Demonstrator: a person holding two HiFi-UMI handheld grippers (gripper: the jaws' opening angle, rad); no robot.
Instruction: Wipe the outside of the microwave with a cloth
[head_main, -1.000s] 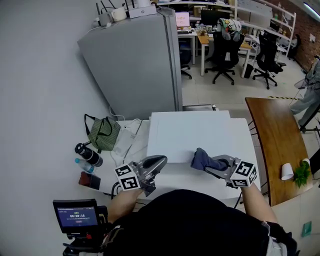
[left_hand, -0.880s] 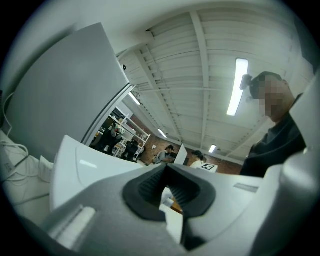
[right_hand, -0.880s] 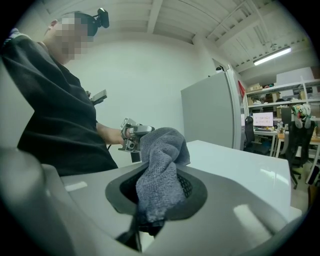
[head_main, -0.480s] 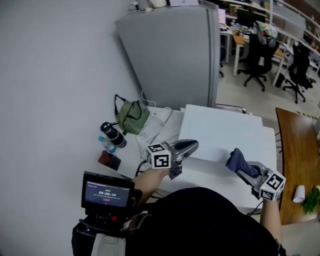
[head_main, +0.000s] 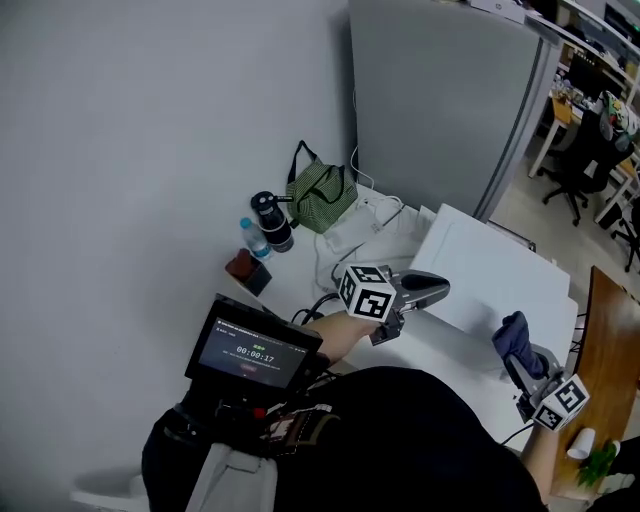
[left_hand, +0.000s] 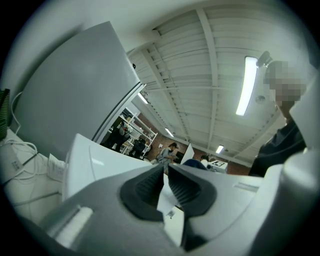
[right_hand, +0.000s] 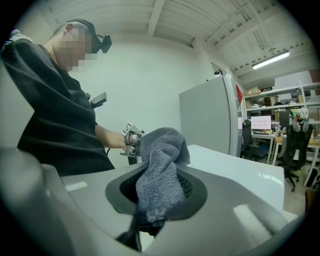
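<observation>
Head view has swung left over the last second: microwave (head_main: 478, 262) now sits centre-right. Right hand-held gripper (head_main: 520, 356) is clamped on the grey cloth (head_main: 511, 333), carried to the lid's lower-right edge. Left hand-held gripper (head_main: 436, 291) has jaws together, empty, by the left edge. Judged: top wipe under way, sides pending

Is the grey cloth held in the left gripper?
No, the jaws of the right gripper clamp the grey cloth, while those of the left gripper are together on nothing.
</observation>
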